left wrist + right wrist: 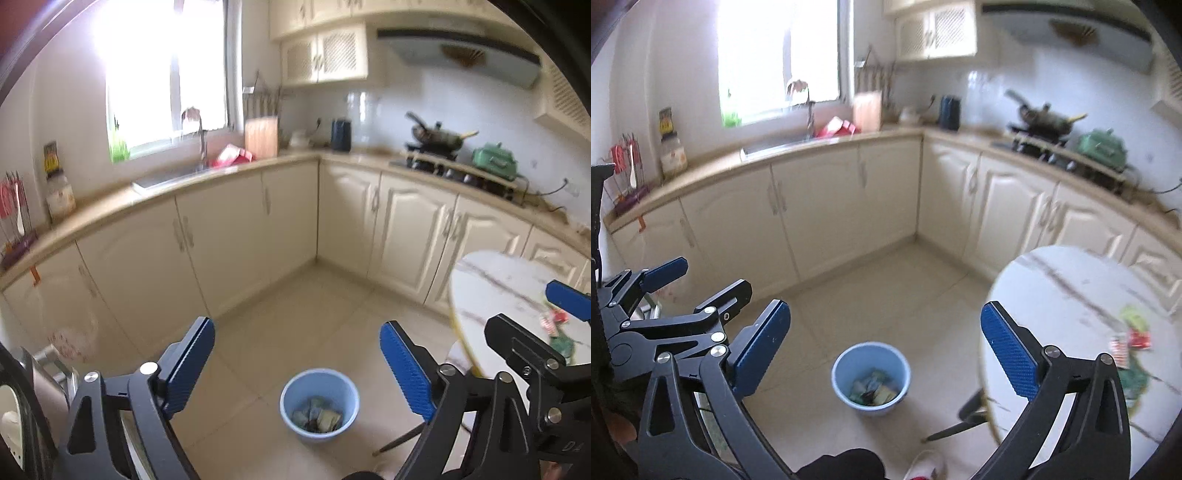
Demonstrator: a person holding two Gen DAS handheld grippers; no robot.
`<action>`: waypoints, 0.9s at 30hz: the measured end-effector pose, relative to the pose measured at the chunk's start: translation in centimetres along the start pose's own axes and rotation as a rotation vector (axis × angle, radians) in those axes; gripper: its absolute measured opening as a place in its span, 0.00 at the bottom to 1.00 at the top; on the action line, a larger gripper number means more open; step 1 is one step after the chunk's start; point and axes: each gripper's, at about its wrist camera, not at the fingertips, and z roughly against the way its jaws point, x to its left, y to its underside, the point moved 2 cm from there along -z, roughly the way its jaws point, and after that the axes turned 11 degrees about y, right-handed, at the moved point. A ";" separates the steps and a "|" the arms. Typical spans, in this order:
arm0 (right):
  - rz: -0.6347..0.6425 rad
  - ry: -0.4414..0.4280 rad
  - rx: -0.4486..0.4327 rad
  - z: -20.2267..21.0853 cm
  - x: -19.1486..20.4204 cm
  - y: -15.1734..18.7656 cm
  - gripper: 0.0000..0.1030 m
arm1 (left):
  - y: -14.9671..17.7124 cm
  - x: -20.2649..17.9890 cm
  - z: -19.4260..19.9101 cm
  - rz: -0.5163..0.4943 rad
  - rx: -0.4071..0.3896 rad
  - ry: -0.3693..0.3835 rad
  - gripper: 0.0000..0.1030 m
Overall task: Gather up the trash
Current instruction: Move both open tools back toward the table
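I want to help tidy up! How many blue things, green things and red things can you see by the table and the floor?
Blue: 1, the bucket on the floor.
Green: 2, wrappers on the table.
Red: 2, wrappers on the table.
Total: 5. Bucket contents too blurred to count.

Bucket point(870, 376): smooth light-blue plastic, holding crumpled wrappers point(873, 387). Round table point(1071, 295): glossy white marble-look top with grey veining. Floor point(295, 317): pale glazed tile, faintly shiny. Cabinets point(221, 236): cream panelled doors, satin finish. Fingers point(406, 373): blue ribbed pads on matt black frames with bright metal bolts. Sink point(173, 177): brushed metal.
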 end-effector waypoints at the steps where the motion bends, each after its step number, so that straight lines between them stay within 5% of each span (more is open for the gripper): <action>1: -0.008 0.016 -0.025 1.5 -0.6 -0.2 1.00 | 0.7 -1.3 1.6 -0.011 -0.035 0.006 0.87; 10: -0.065 0.131 -0.221 12.0 -5.0 -1.5 1.00 | 8.1 -6.6 13.8 -0.076 -0.291 0.017 0.97; 17: -0.095 0.208 -0.327 17.8 -7.5 -0.9 1.00 | 14.4 -8.9 17.0 -0.086 -0.422 0.081 0.99; 27: -0.130 0.274 -0.370 21.2 -9.6 0.5 1.00 | 19.2 -8.2 16.1 -0.130 -0.449 0.110 0.99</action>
